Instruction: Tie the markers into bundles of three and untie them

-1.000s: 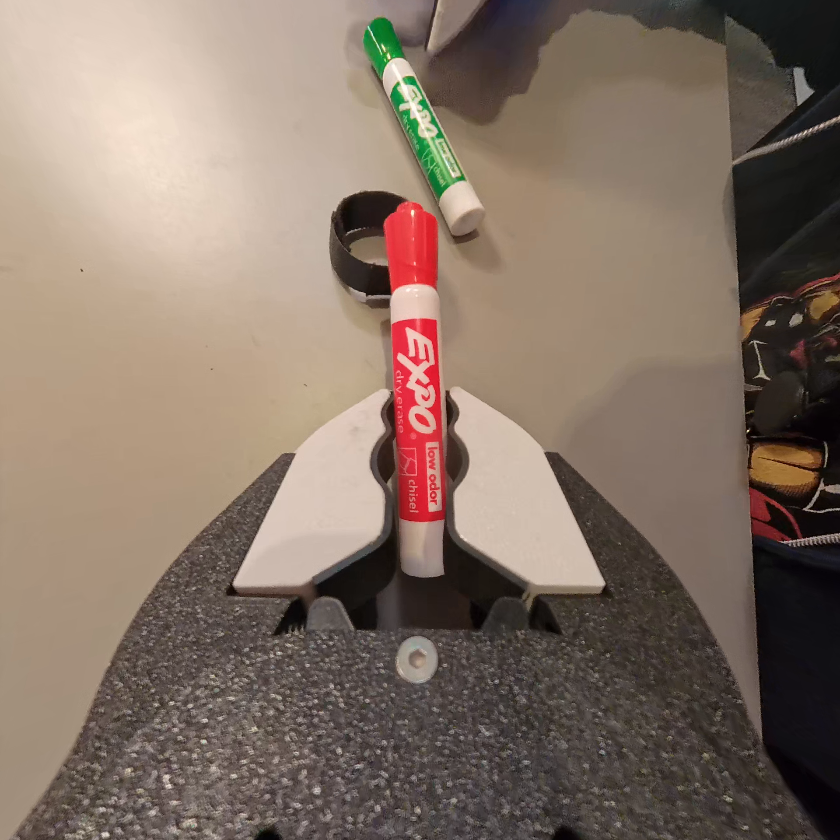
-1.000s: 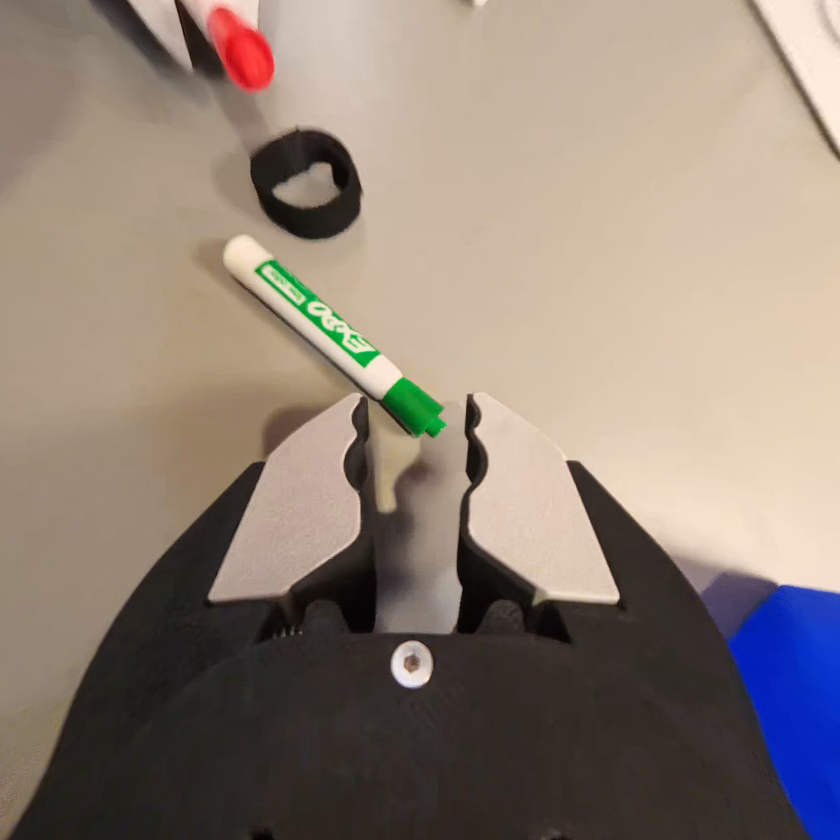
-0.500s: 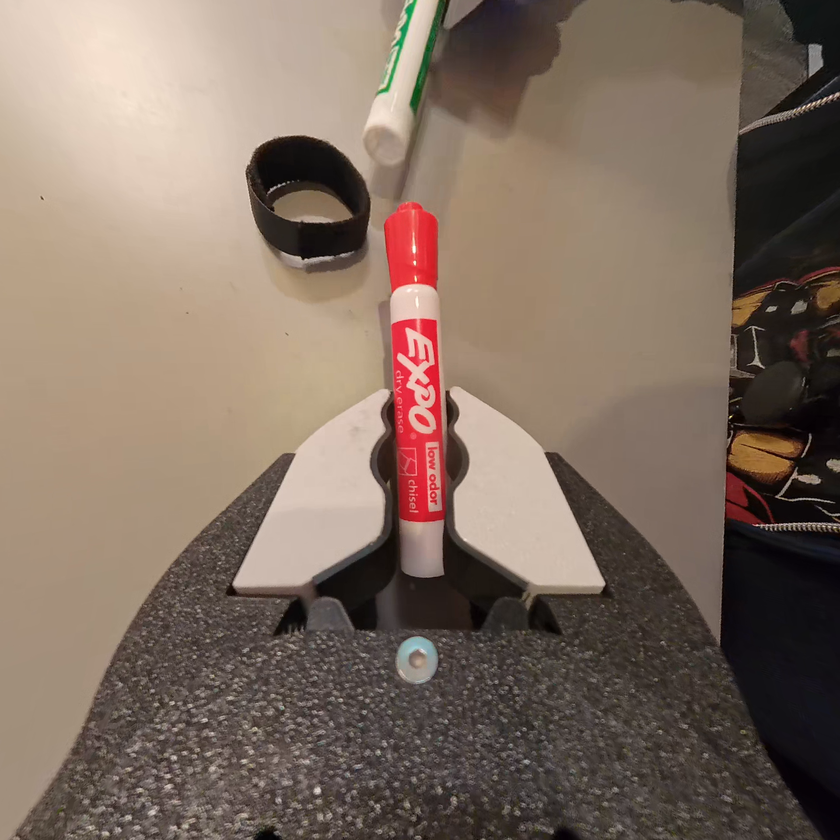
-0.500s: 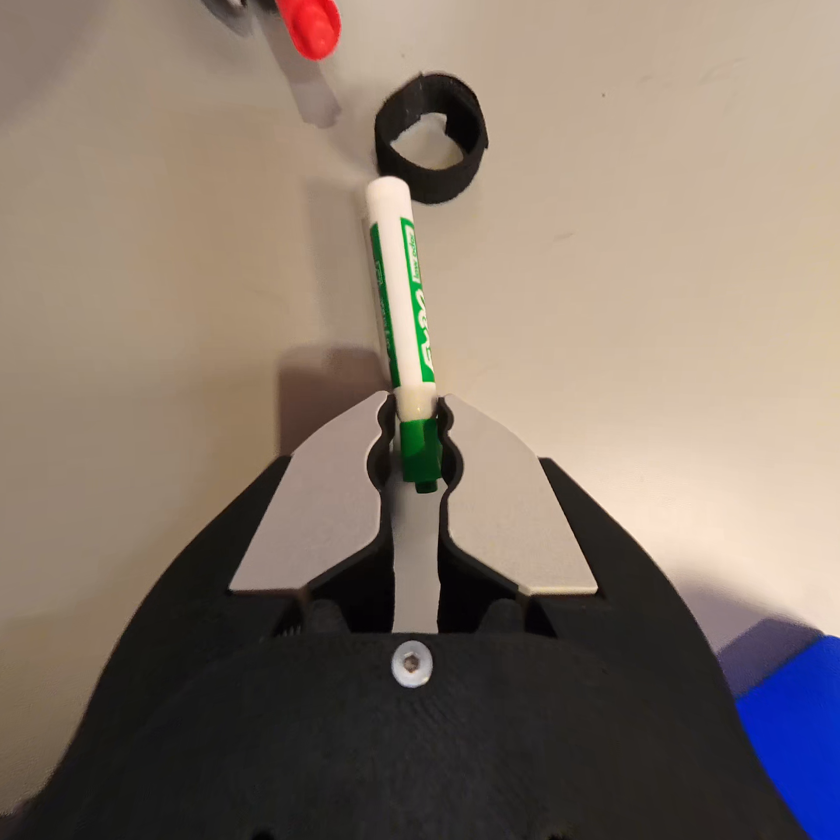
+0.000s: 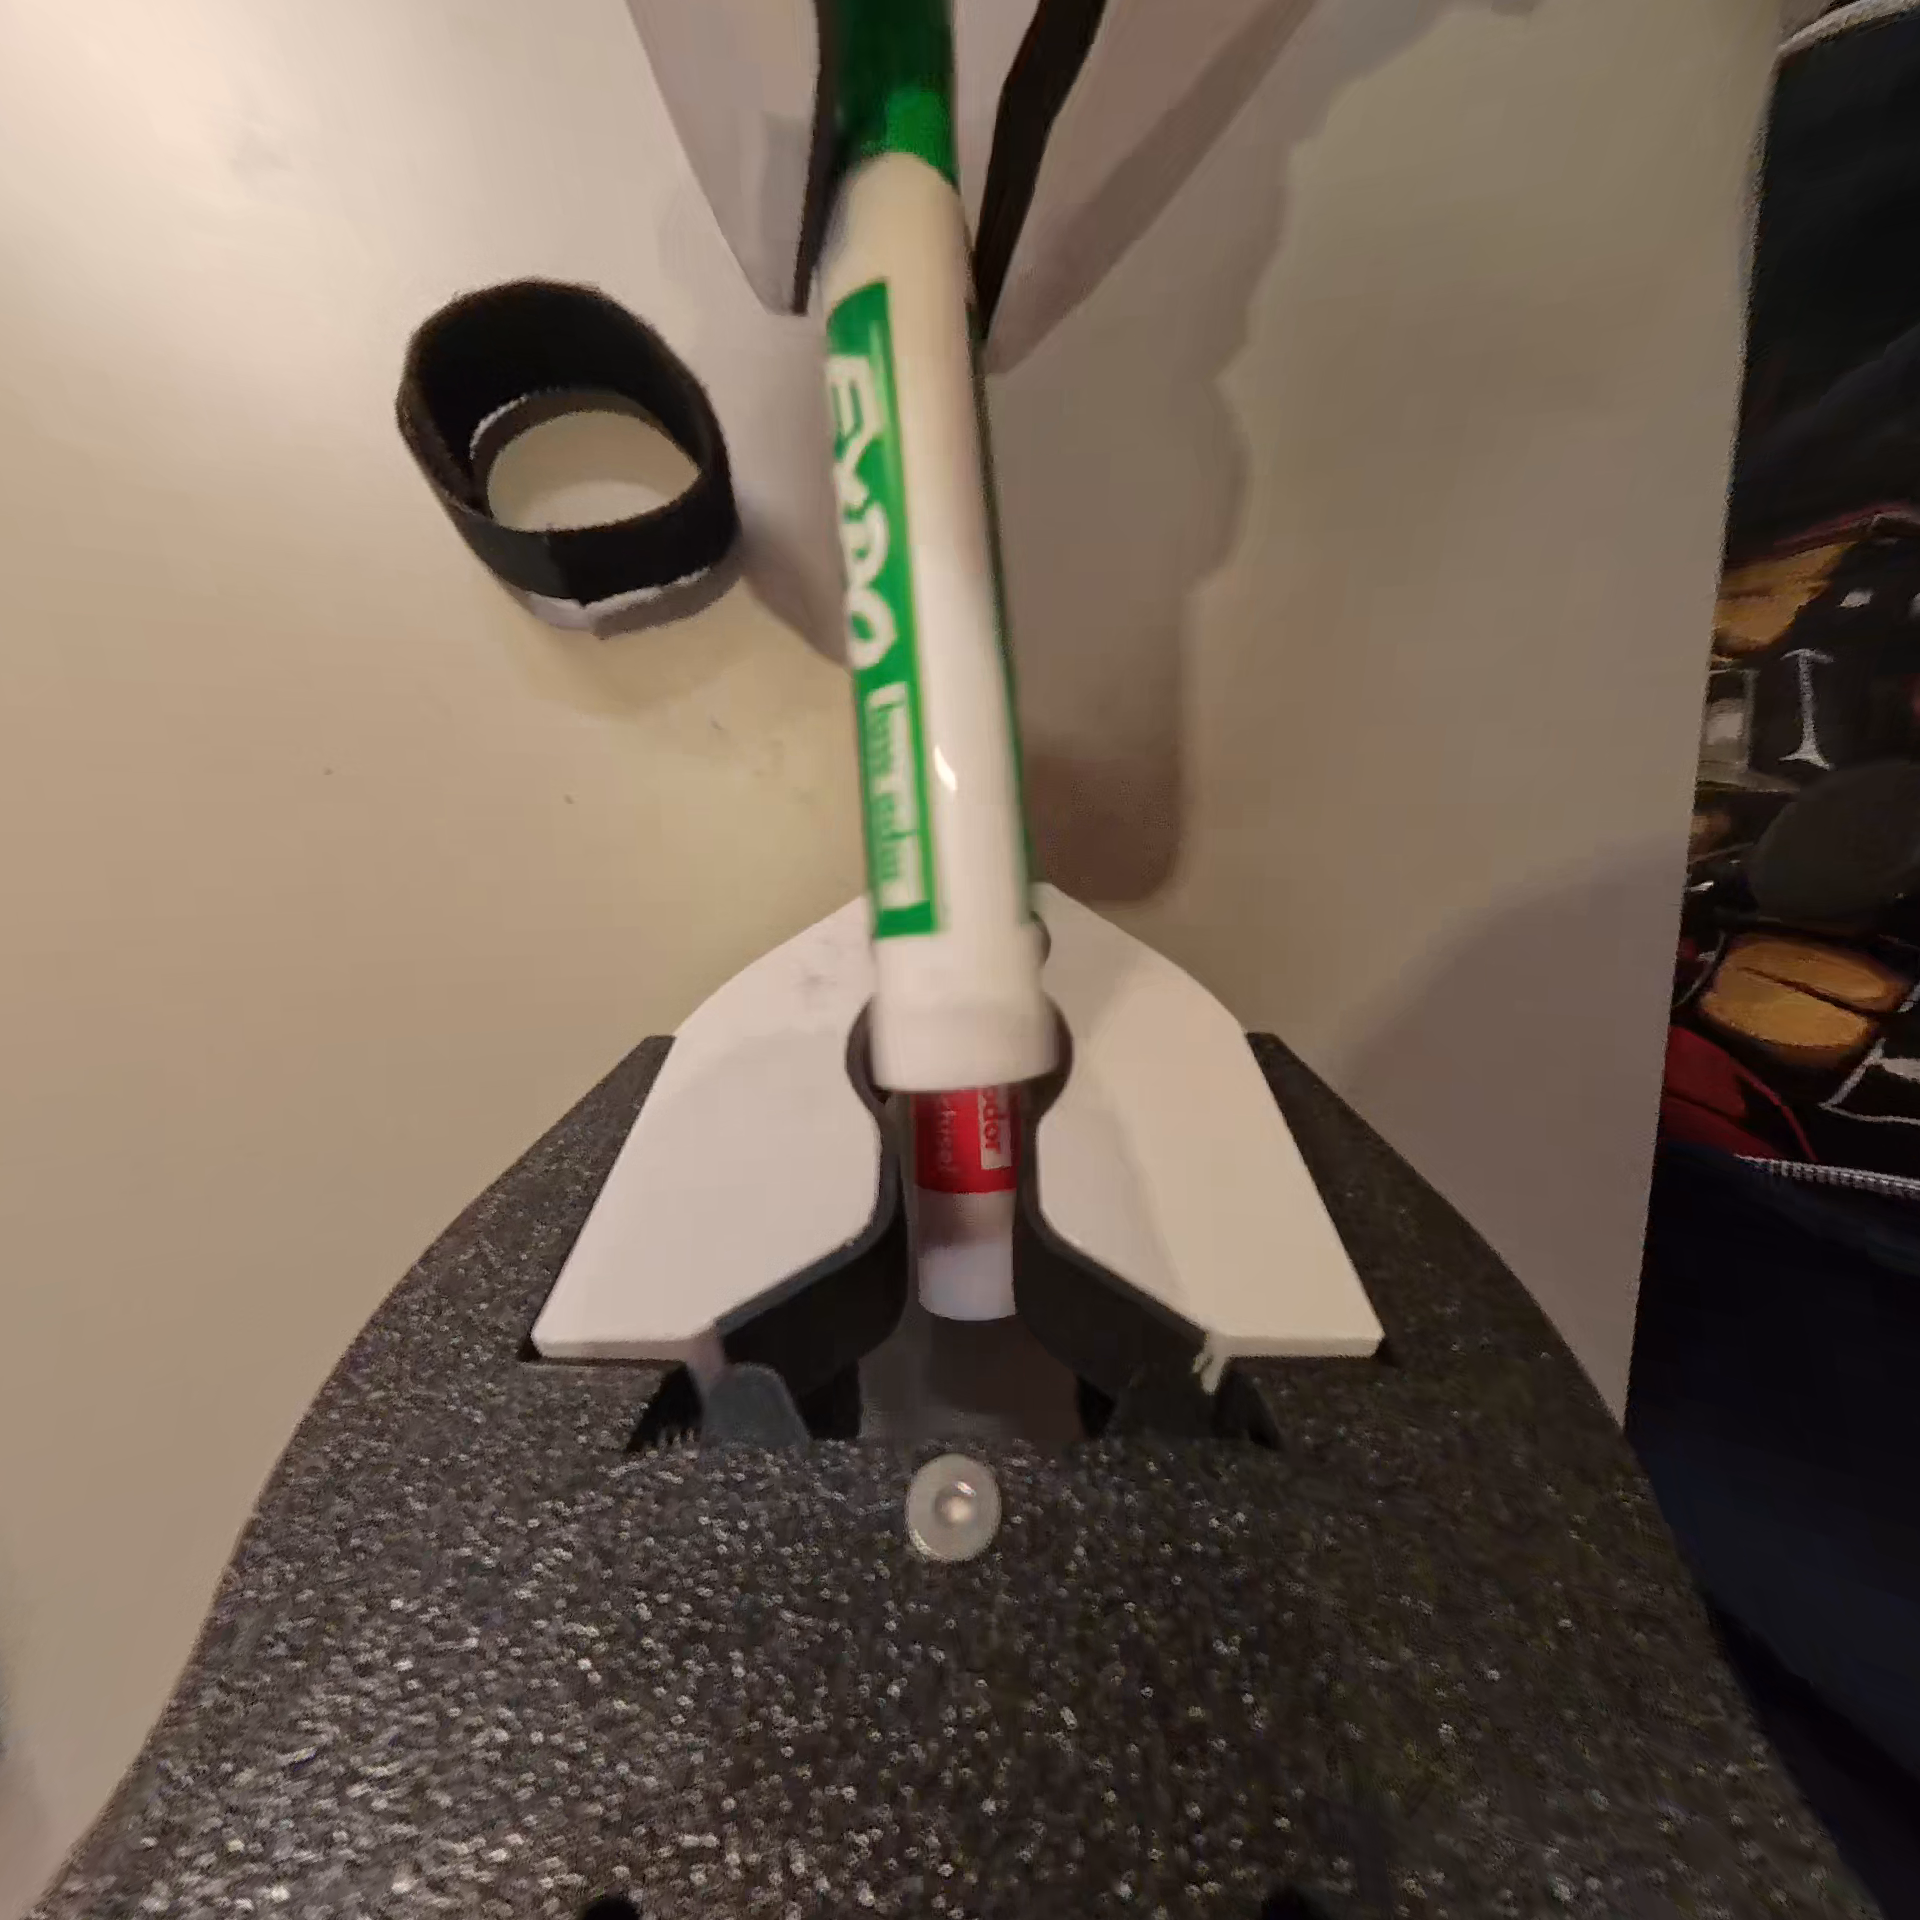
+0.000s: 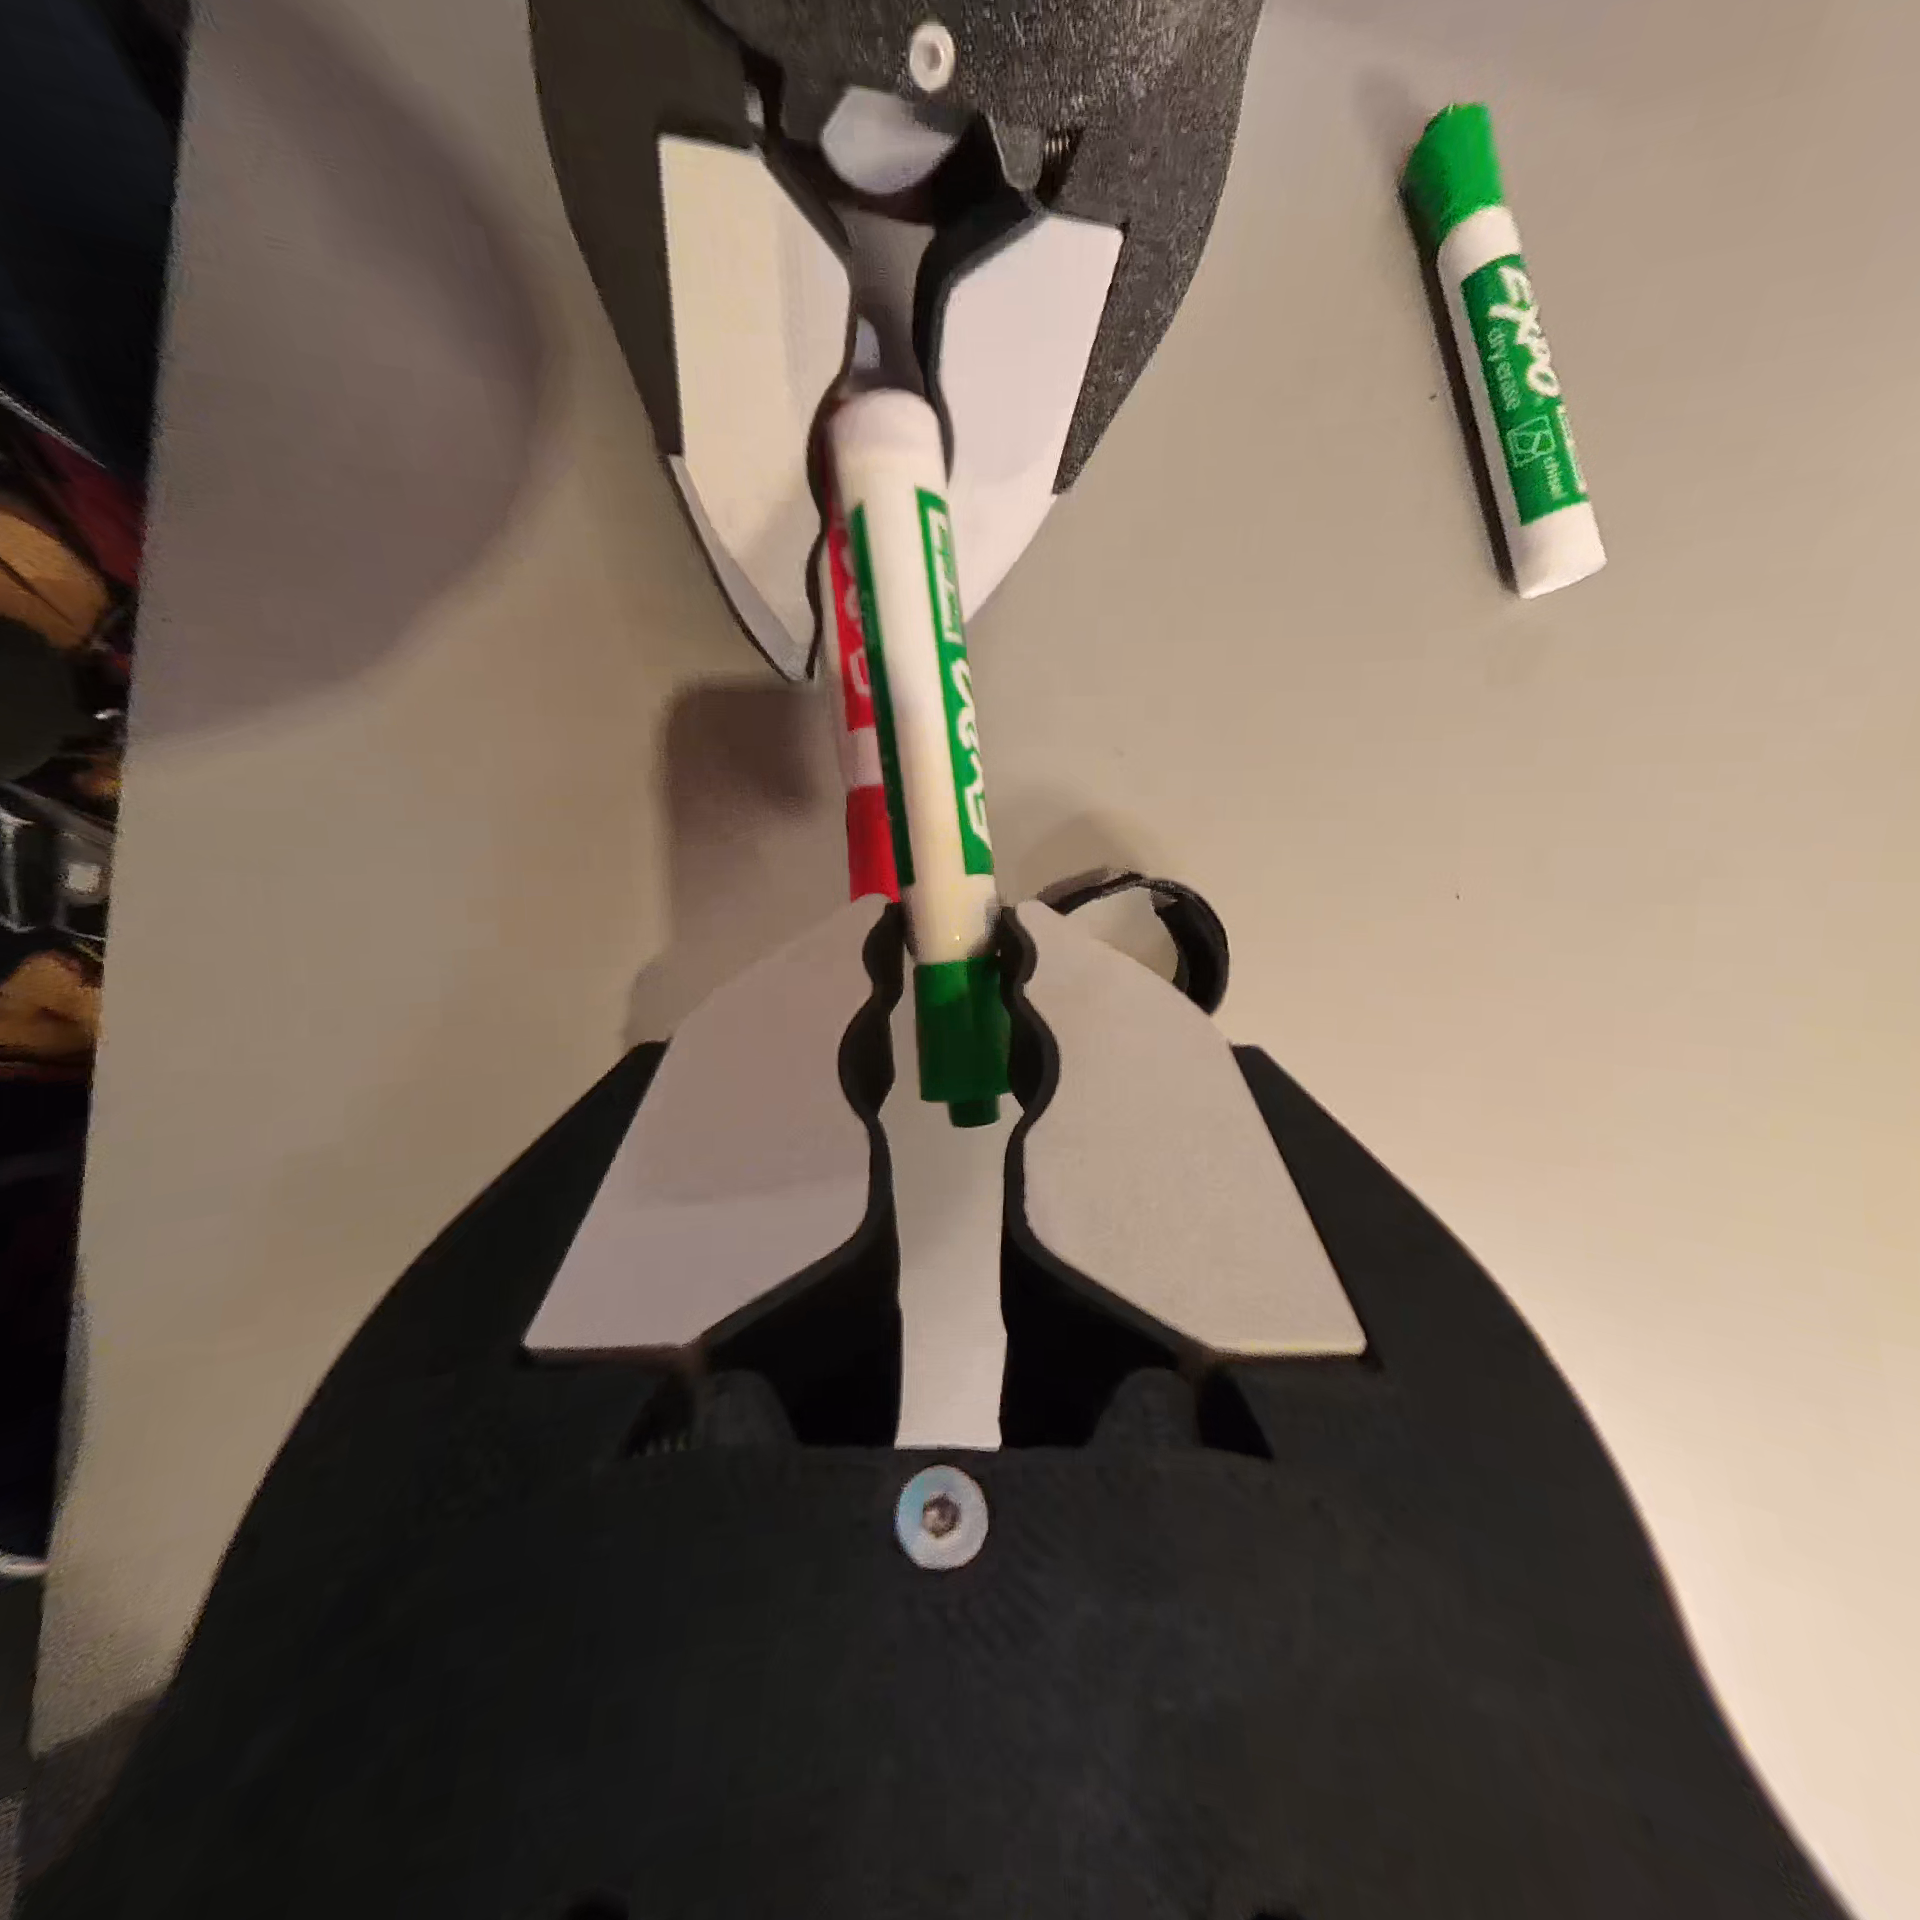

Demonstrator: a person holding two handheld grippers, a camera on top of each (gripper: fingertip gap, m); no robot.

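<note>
Mostly white-barrelled, colour-labelled markers: green marker (image 6: 920,717), red marker (image 6: 862,727).

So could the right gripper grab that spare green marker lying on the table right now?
Probably not yet: the right gripper is shut on a green marker. The spare green marker lies in the open with nothing over it.

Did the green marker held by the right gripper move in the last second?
Yes. The green marker left the table, beyond the black strap loop, and now lies over the red marker in the left gripper.
</note>
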